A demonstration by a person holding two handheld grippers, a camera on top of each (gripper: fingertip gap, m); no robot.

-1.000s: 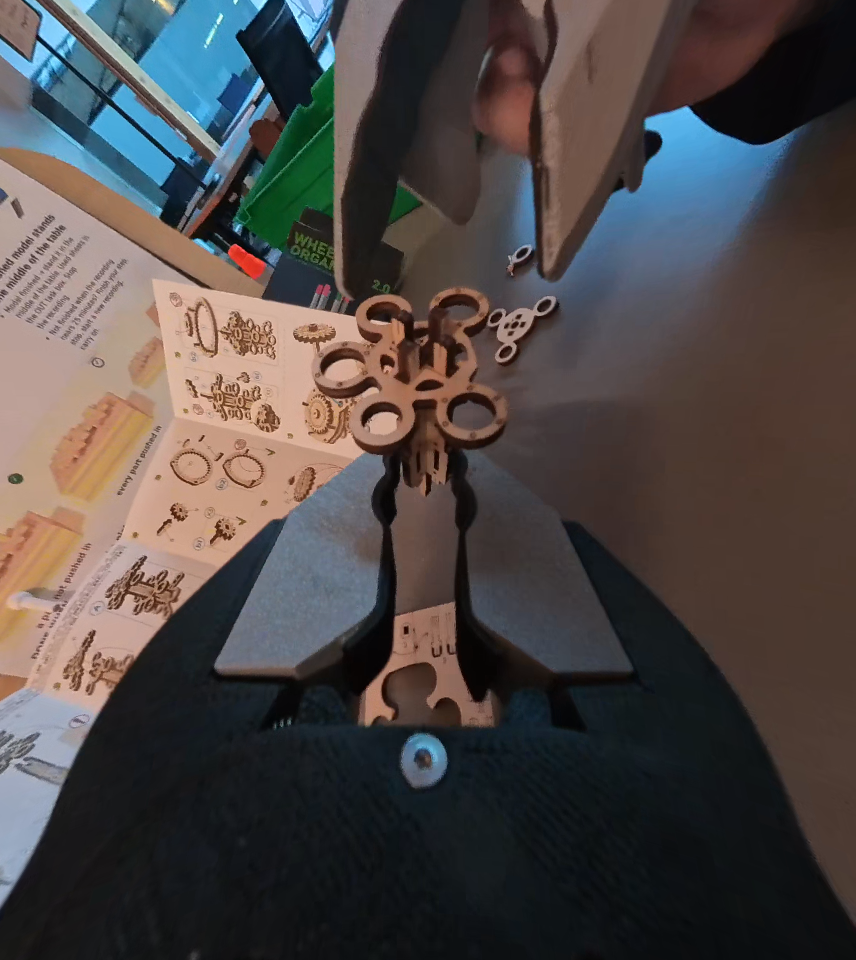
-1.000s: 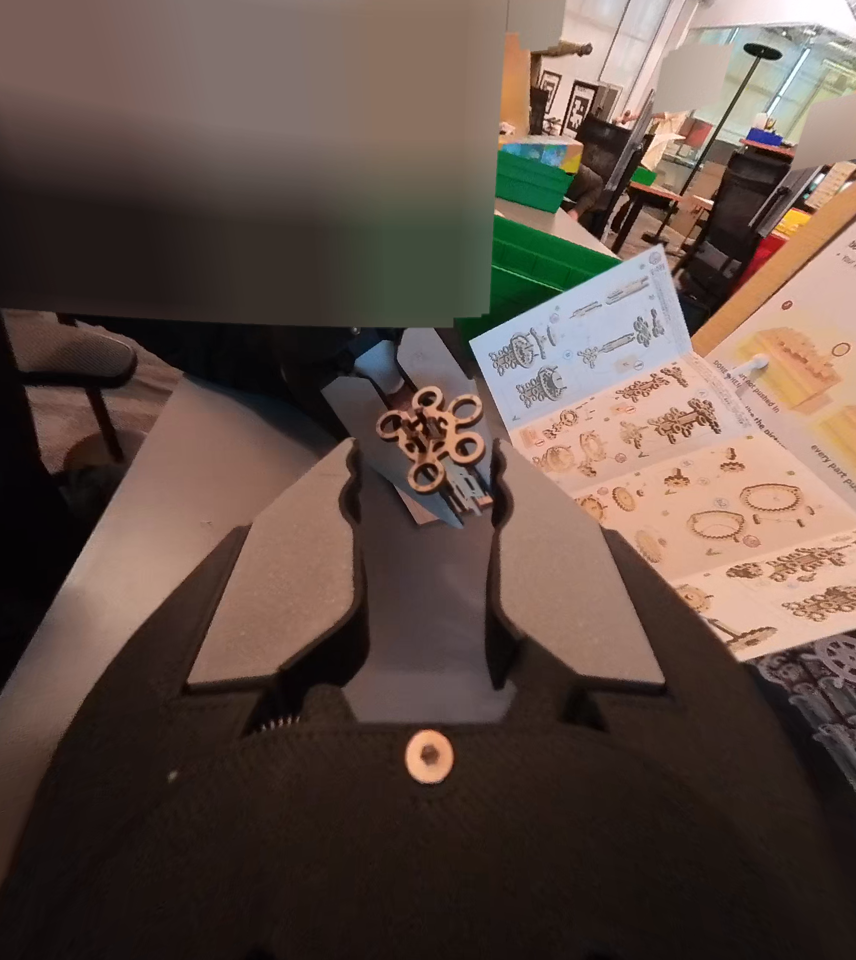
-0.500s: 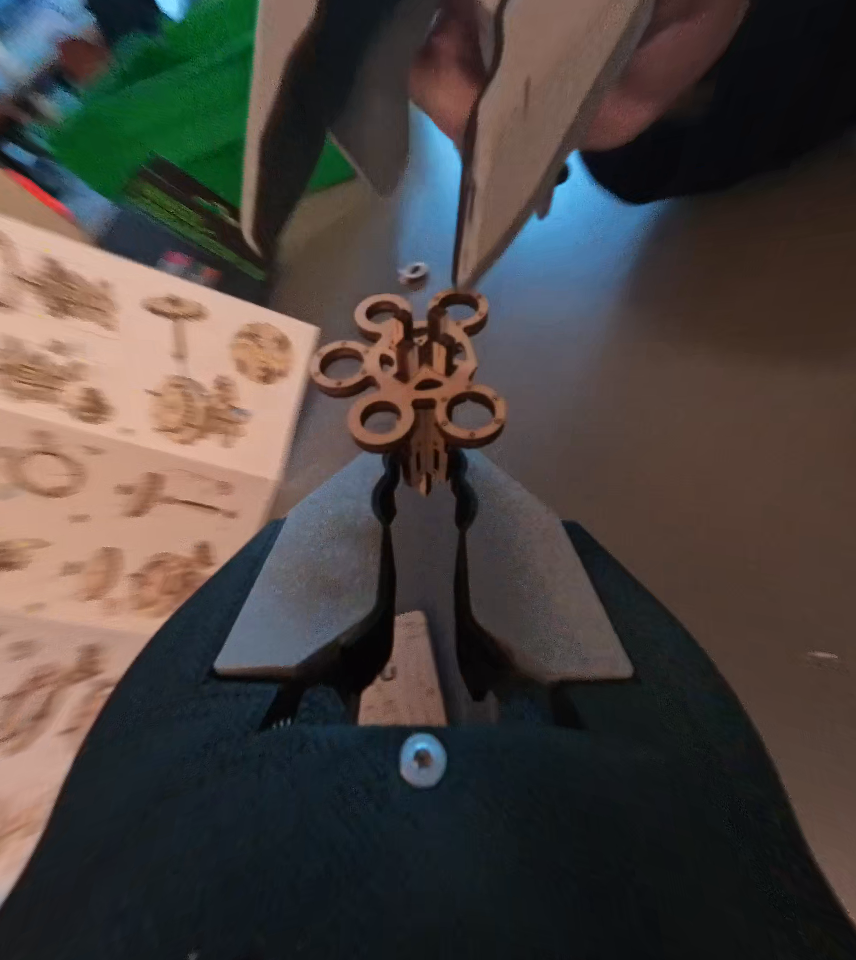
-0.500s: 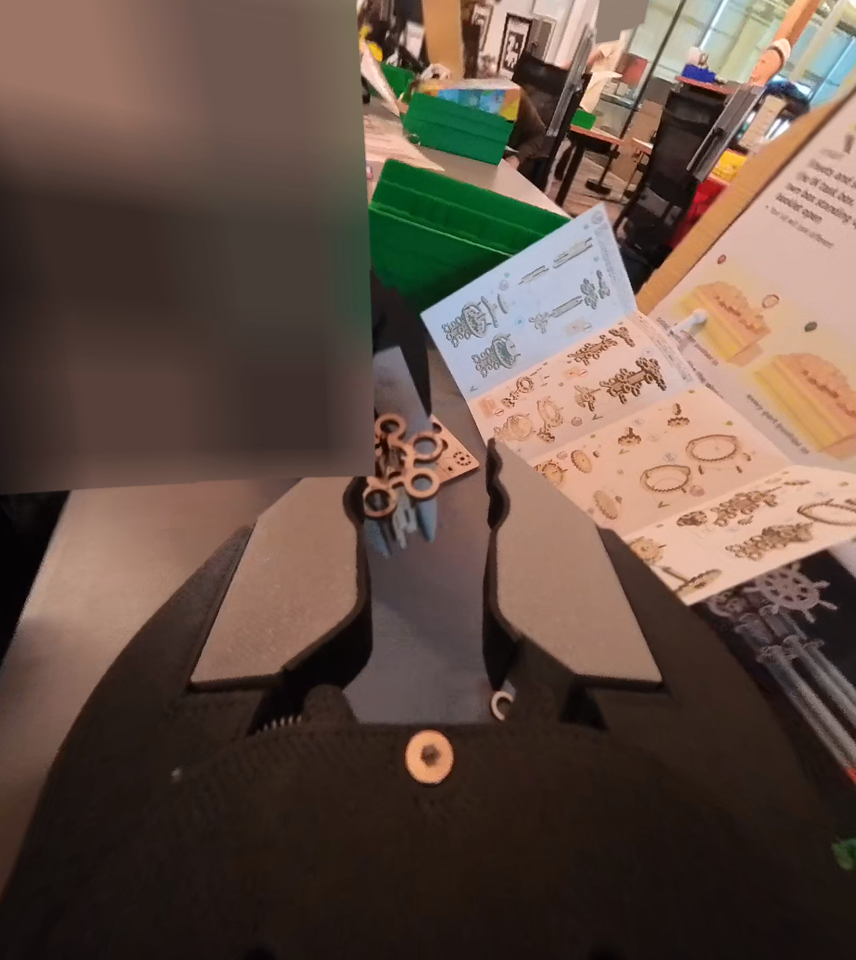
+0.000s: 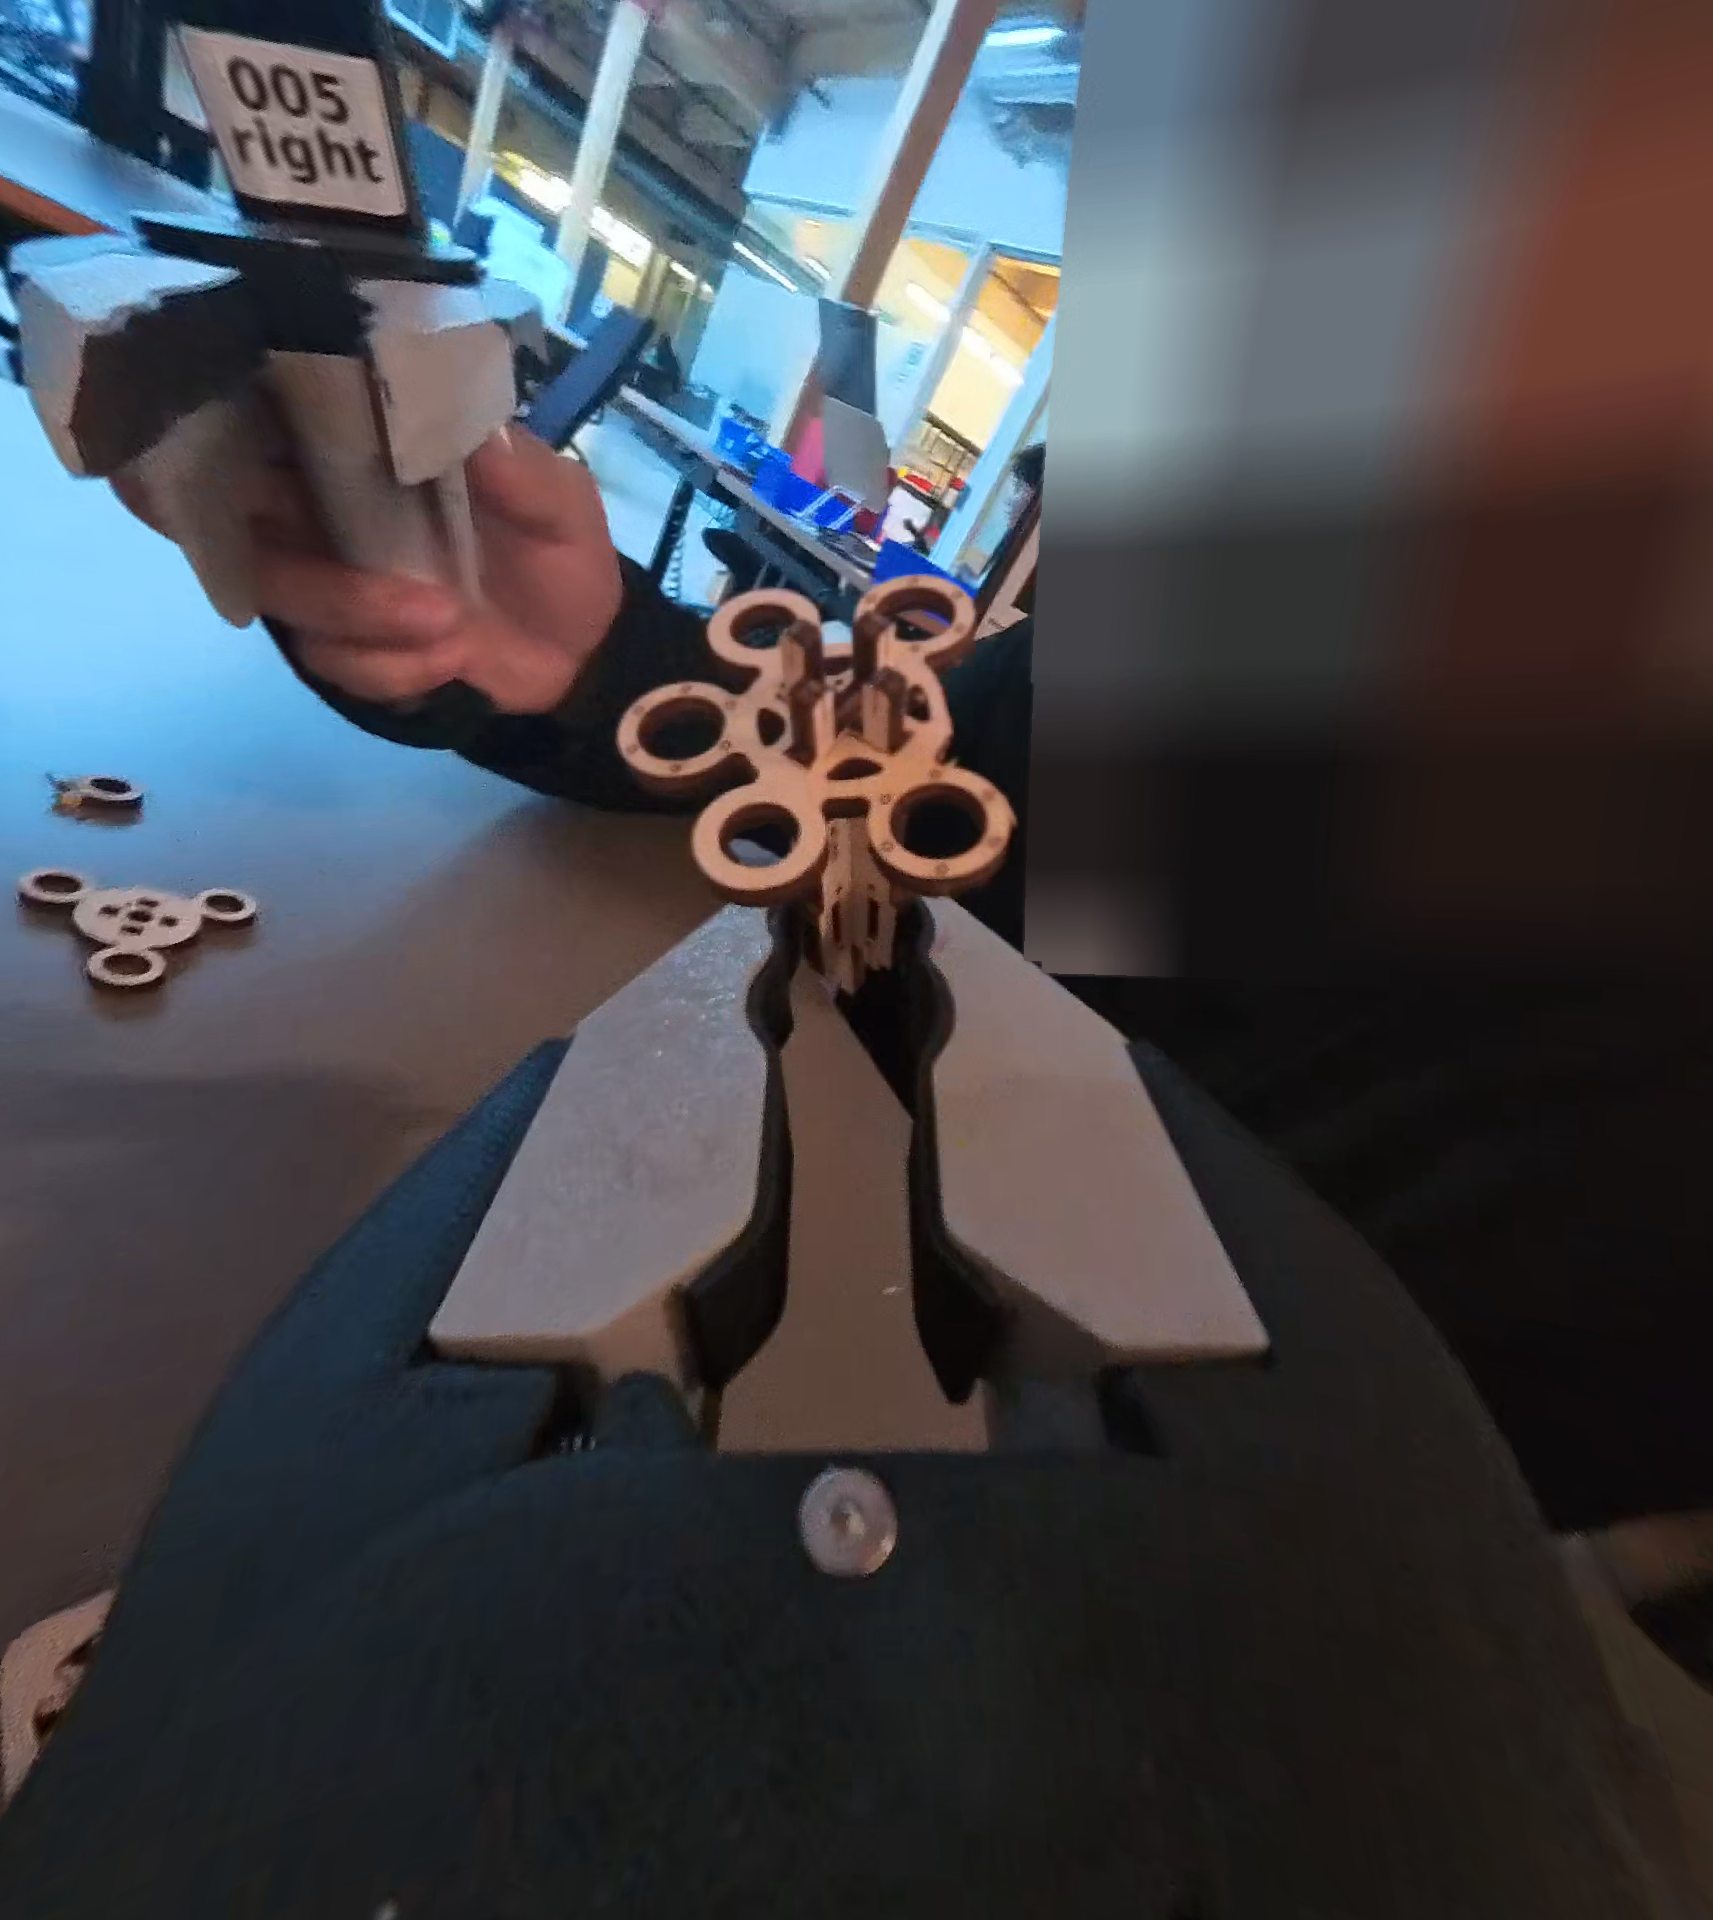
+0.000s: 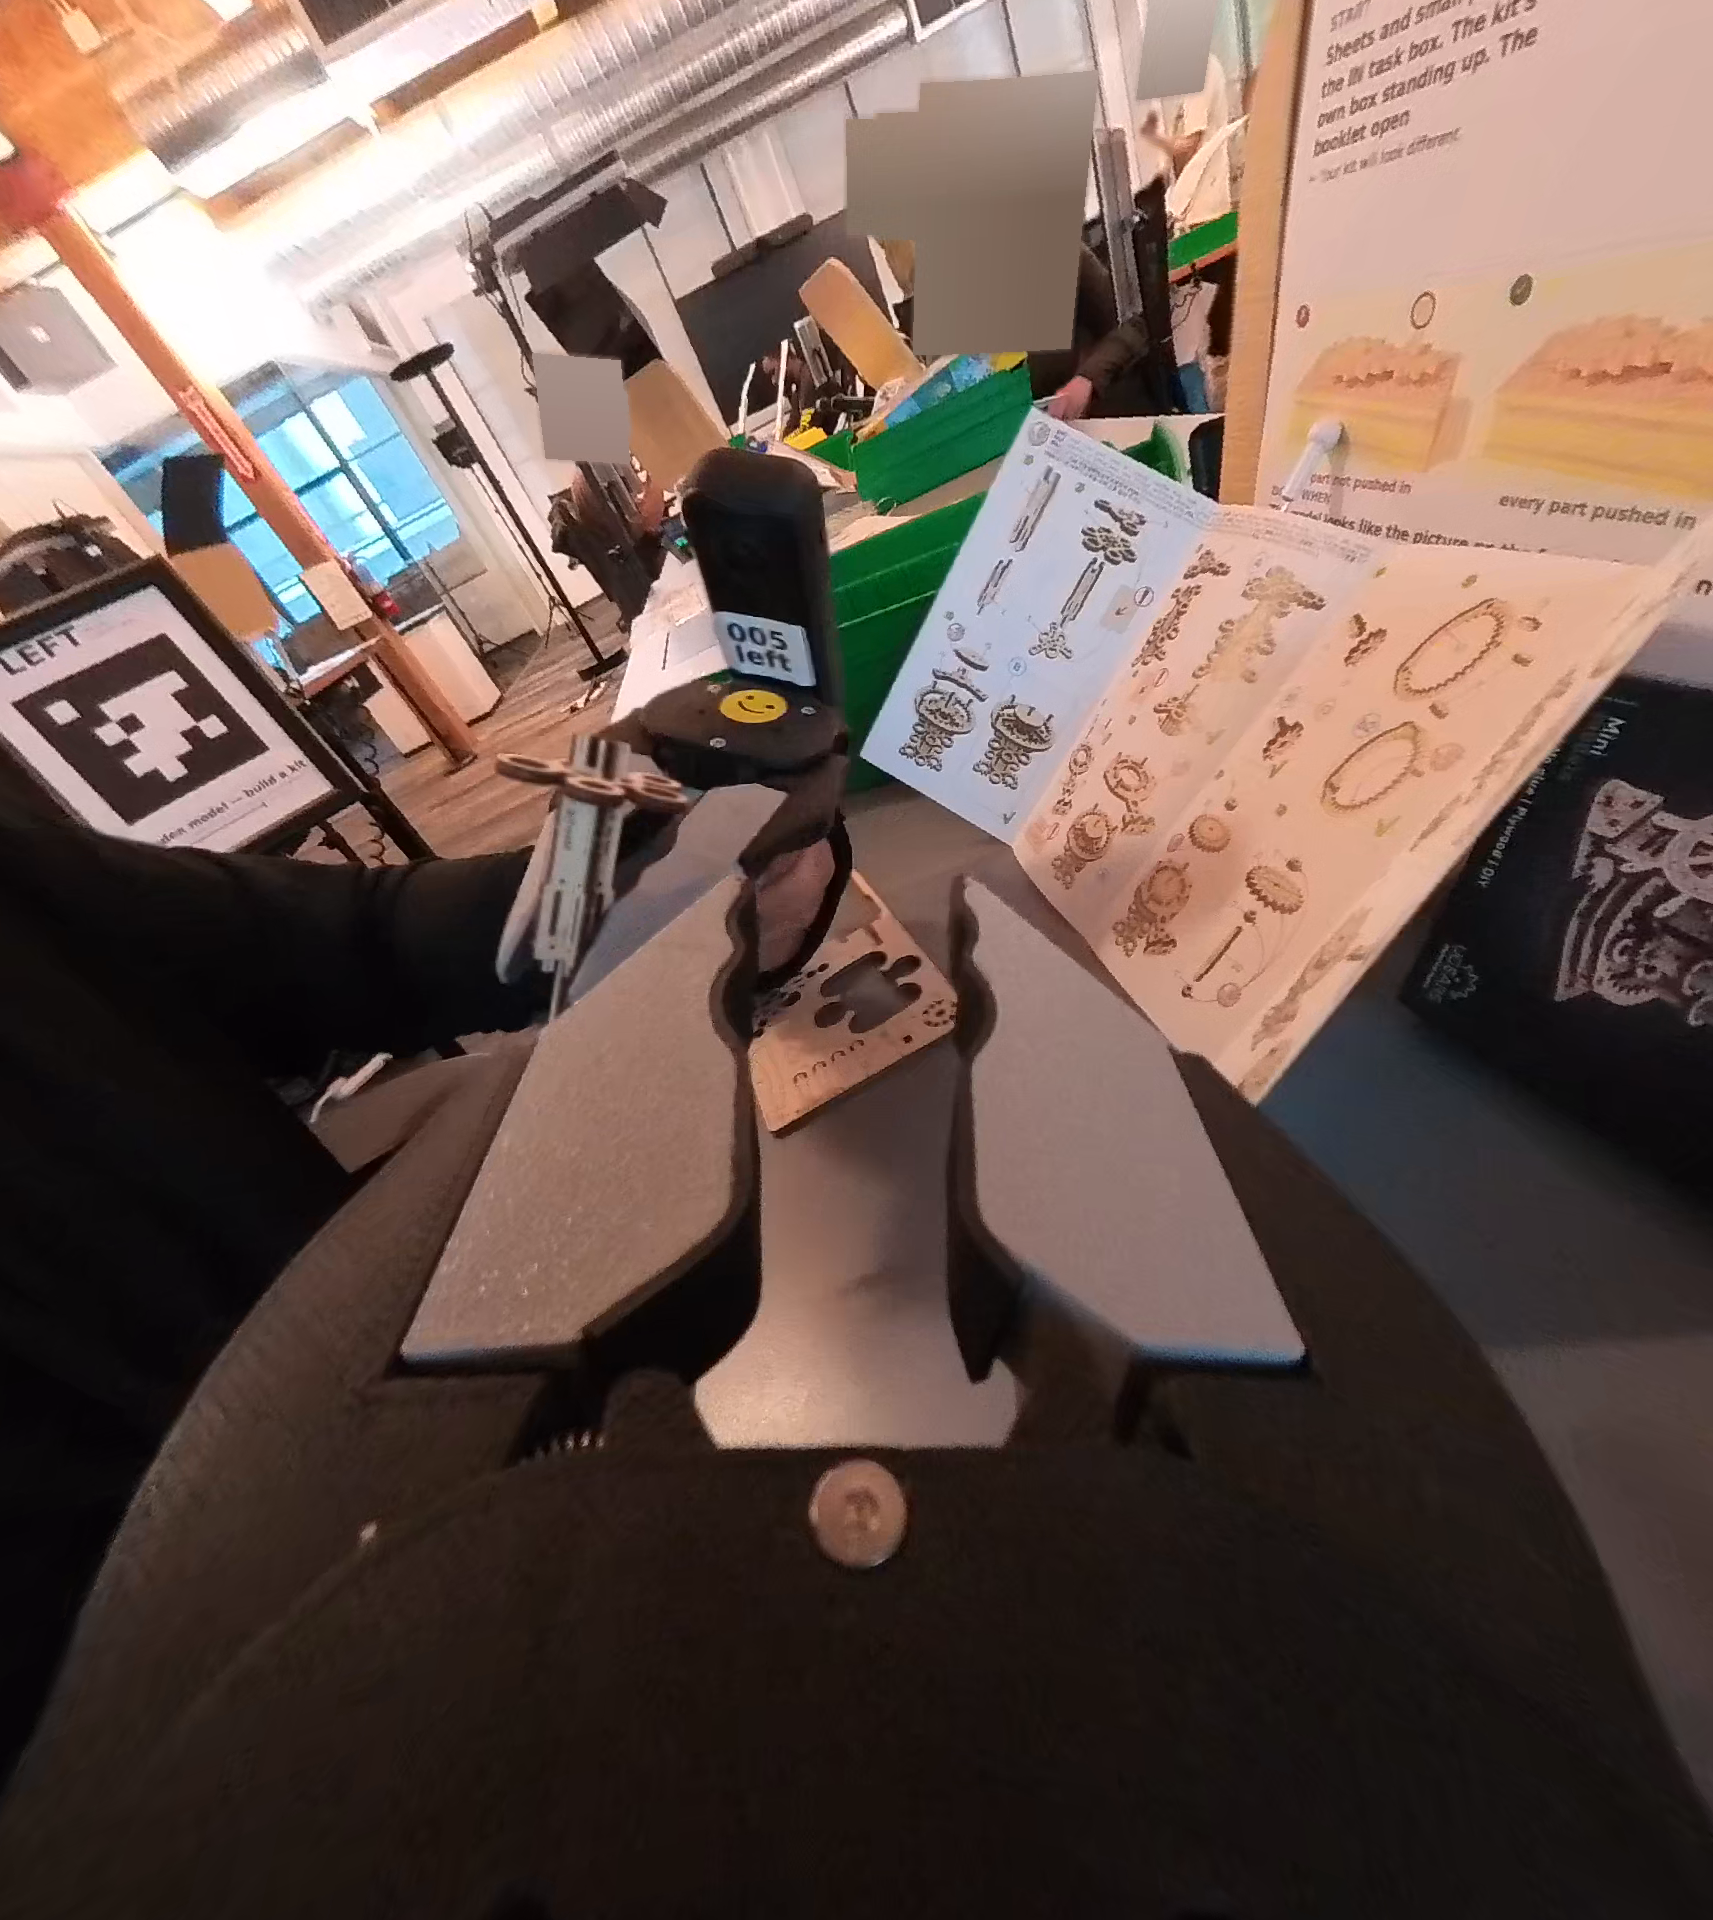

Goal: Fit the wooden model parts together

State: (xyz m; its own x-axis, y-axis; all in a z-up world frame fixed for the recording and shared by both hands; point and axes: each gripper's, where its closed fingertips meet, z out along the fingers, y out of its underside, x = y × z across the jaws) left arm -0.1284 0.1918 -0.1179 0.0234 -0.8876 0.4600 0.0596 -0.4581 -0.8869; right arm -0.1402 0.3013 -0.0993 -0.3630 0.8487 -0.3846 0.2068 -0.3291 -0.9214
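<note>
My left gripper [image 5: 847, 935] is shut on the stem of a wooden assembly [image 5: 816, 769] topped by a flat plate with several rings, held above the table. In the right wrist view the left gripper [image 6: 545, 925] points downward with the assembly [image 6: 587, 784] at its side. My right gripper [image 6: 852, 935] is open and empty, a short way from the assembly. It also shows in the left wrist view [image 5: 280, 416], raised at the upper left in a hand. A three-ring wooden part [image 5: 137, 920] and a small part [image 5: 99, 792] lie on the table.
A punched wooden sheet [image 6: 852, 1029] lies on the grey table beyond my right gripper. An open instruction booklet [image 6: 1247, 748] stands at the right, with a black kit box [image 6: 1662, 883] beside it. Green bins [image 6: 893, 582] and a marker board [image 6: 135, 717] stand behind.
My left gripper has swung away from the booklet with the assembly still in it. My right gripper has lifted and drawn back from the assembly, still open.
</note>
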